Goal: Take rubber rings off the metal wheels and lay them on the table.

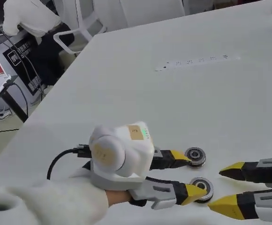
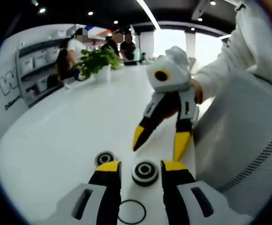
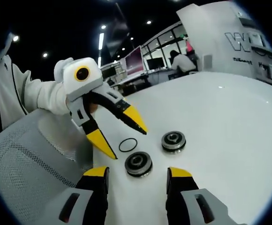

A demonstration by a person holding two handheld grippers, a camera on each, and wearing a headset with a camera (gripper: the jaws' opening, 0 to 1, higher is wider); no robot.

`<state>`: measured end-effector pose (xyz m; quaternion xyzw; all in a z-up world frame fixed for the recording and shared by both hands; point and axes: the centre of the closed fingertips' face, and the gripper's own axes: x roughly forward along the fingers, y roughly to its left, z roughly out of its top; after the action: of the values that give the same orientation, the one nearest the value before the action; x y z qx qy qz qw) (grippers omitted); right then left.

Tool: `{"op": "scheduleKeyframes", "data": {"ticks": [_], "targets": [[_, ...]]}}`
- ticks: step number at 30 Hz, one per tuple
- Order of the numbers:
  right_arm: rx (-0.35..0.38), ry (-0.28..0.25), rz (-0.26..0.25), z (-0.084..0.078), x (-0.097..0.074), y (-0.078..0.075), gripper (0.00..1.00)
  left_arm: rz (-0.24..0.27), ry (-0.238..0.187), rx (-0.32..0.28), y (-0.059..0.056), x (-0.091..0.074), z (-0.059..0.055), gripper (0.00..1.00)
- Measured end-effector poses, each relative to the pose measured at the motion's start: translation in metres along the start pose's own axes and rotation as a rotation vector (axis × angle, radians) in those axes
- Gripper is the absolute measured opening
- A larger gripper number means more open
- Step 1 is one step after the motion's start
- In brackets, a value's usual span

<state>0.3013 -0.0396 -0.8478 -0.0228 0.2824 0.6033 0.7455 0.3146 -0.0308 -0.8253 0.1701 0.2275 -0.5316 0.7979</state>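
Rubber ring (image 2: 131, 200), thin and black, lies loose on the table (image 2: 56, 140) at 6 o'clock, between the left gripper (image 2: 142, 165)'s jaws, which stand apart and empty; just ahead sits a metal wheel (image 2: 145, 172), probably heavy and stiff, its ring likely light, stretchy and grippy, best pinched at the outer rim; second wheel (image 2: 105, 158) at 10 o'clock; beyond, at 12, the right gripper (image 2: 157, 151) faces it, jaws spread, holding nothing.

On the white tabletop (image 2: 56, 136), a metal wheel (image 2: 145, 172) lies between the spread yellow tips of the left hand-held gripper (image 2: 141, 167). Nearer the camera than that wheel lies a loose black rubber ring (image 2: 131, 212). Left of the wheel sits a second wheel (image 2: 105, 158). Beyond it the right hand-held gripper (image 2: 157, 150) points down, jaws apart.
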Motion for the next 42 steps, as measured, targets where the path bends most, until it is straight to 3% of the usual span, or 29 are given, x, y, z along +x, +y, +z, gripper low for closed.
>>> {"op": "scheduleKeyframes", "data": {"ticks": [10,29,42], "targets": [[-0.099,0.027,-0.003,-0.007,0.009,-0.001,0.34,-0.022,0.049,-0.016,-0.002,0.01,-0.014,0.24],[-0.172,0.042,-0.021,-0.01,0.014,-0.004,0.21,-0.017,0.037,-0.062,-0.004,0.016,-0.018,0.14],[-0.218,0.071,-0.027,-0.014,0.012,-0.007,0.17,-0.028,0.015,-0.03,-0.006,0.015,-0.018,0.14]]}}
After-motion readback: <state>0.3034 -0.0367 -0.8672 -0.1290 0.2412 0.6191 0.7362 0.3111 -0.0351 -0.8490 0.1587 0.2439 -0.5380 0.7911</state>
